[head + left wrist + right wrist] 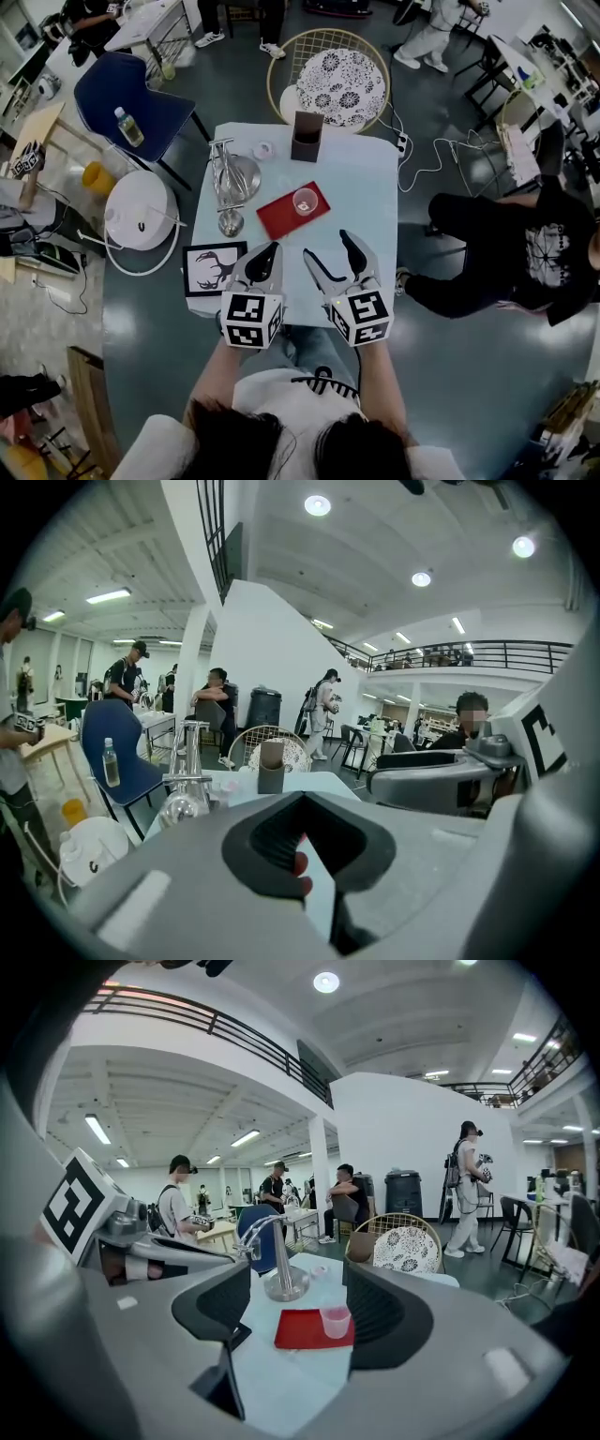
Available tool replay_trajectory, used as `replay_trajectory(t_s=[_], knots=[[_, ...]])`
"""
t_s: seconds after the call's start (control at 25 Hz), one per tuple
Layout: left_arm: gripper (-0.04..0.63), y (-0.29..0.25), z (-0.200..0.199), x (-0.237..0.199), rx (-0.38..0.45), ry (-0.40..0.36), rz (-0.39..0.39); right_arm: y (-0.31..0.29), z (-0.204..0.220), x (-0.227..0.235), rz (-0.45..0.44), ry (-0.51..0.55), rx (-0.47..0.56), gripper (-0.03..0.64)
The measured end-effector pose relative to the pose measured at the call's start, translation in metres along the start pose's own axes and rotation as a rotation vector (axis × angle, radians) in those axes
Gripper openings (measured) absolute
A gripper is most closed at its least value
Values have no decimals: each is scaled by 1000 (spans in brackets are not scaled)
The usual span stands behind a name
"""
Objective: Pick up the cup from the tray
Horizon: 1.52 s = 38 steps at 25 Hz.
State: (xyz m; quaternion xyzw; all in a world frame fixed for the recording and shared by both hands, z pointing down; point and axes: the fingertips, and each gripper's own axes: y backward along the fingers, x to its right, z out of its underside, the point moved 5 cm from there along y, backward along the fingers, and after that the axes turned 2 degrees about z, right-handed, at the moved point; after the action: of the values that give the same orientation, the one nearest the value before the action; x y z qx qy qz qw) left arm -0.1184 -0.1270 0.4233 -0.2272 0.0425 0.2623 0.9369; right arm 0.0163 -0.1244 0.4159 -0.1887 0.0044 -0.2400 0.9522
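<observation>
Left gripper (270,251) jaws together, screening most of the tray (279,217); right gripper (327,246) jaws apart.

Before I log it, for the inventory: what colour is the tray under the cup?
Red tray, clearest in the head view.

This looks like a big shared lab or workshop hall. A dark polished floor (469,375) has loose white cables (441,145) trailing across it, with work tables (150,23) and a blue chair (112,89) scattered about. A railed mezzanine (487,653) runs under a high white ceiling with round lights (317,505). Several people (466,1185) stand around, possibly wearing recording gear, though they are too small to tell.
</observation>
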Motion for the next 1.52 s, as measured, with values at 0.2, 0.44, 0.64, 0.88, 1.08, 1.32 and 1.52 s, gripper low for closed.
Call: replay_trajectory(t_s=[0.2,0.44,0.64,0.88,1.08,1.32,1.52], knots=[[0,-27,-6,-10,-20,21,-12,-30,2,21,-25,20,-26,354],[0,-52,0,-26,-66,9,-51,-66,11,39,-29,19,-42,382],[0,-71,12,-34,-107,40,-70,-89,28,50,-45,10,-77,386],[0,-97,22,-42,-137,45,-77,-121,58,59,-63,19,-143,390],[0,-117,27,-49,-150,33,-74,-145,73,65,-49,55,-170,411],[0,-130,40,-58,-180,52,-85,-170,92,68,-80,66,-199,412],[0,-136,48,-64,-195,69,-86,-188,105,64,-89,87,-223,419]])
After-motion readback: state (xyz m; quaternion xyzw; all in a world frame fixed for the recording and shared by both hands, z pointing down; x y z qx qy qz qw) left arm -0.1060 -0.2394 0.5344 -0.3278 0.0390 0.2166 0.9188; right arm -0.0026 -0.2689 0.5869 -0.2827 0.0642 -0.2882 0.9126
